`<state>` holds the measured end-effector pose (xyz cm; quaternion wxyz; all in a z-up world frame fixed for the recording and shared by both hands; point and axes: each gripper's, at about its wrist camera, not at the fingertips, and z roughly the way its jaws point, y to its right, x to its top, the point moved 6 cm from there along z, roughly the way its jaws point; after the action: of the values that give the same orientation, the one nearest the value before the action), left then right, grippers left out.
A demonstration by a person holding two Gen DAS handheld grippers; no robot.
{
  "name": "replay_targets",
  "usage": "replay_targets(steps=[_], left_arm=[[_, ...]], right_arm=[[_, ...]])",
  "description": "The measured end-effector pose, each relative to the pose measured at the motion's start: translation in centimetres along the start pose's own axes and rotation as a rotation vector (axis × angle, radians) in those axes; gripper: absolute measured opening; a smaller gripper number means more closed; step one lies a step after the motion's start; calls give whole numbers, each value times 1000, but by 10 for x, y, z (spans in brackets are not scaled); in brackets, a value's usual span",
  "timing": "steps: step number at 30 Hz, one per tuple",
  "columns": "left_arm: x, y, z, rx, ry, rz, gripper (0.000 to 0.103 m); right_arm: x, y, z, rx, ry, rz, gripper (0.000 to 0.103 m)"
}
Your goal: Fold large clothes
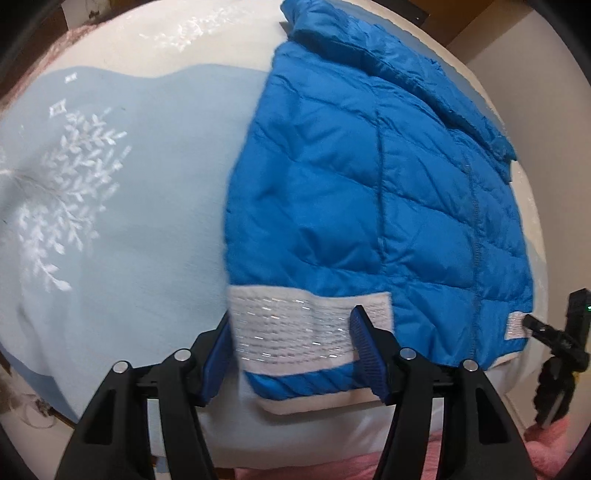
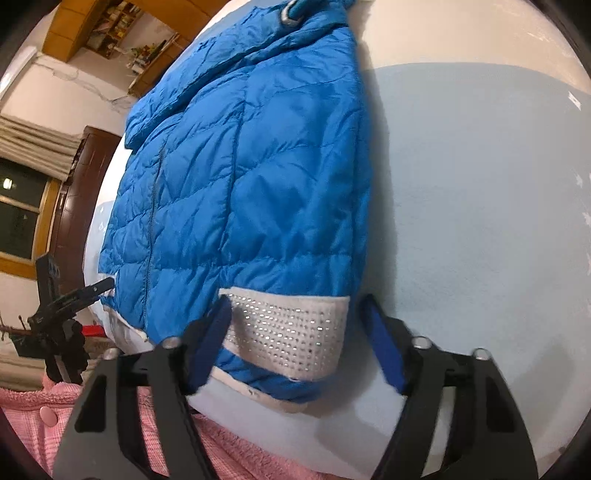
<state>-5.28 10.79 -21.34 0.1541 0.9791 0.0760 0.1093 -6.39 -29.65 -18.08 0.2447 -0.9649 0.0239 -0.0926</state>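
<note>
A blue quilted jacket (image 1: 351, 184) (image 2: 240, 184) lies flat on a pale blue bedspread (image 1: 129, 240) (image 2: 461, 221), its sleeves folded over the body. My left gripper (image 1: 291, 314) points steeply down and straddles a white sparkly cuff (image 1: 295, 328) near the hem. The cuff lies flat and unpinched between the blue pads, so the gripper is open. My right gripper (image 2: 295, 300) is open over the other white cuff (image 2: 288, 328). Its left pad is at the cuff's edge and its right pad stands apart from it. Each view shows the other gripper's black fingers (image 1: 535, 325) (image 2: 92, 290) at the jacket's far corner.
White leaf embroidery (image 1: 66, 177) marks the bedspread to the left of the jacket. The person's pink clothing (image 1: 554, 454) (image 2: 240, 454) is at the bed's near edge. A dark window (image 2: 22, 214) and a wooden shelf (image 2: 110, 26) stand beyond the bed.
</note>
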Motion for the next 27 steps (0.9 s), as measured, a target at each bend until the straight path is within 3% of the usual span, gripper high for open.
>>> replay_targets(steps=[2,5,8,13,15,19,21,24,27], left_arm=[[-2,1,0,12,7,-6,47],[-1,0,-4,4,21,-22,25],[0,0,-14,-33,42,-43,15],[-6,2,-41,-57,81,-34,13],[-13,-2,-48,-48,80,-13,13],[-23,-9,-26,-14,18,-19,14],[-21,-9,-17,0,12,-13,14],[-13,-2,-23,-25,16,-13,14],[-1,8,-45,-97,45,-5,14]], right_arm=[[-1,-3,3,11,-6,-12,51],[-1,-5,4,19,-8,-27,25],[0,-10,-3,77,7,-23,15],[-9,-19,-25,154,25,-53,12],[-19,-20,-27,145,5,-72,12],[-31,-6,-3,104,-58,-19,12],[-29,1,3,134,-61,40,12],[-24,-3,-6,129,-50,29,11],[-16,-14,-22,160,-20,24,11]])
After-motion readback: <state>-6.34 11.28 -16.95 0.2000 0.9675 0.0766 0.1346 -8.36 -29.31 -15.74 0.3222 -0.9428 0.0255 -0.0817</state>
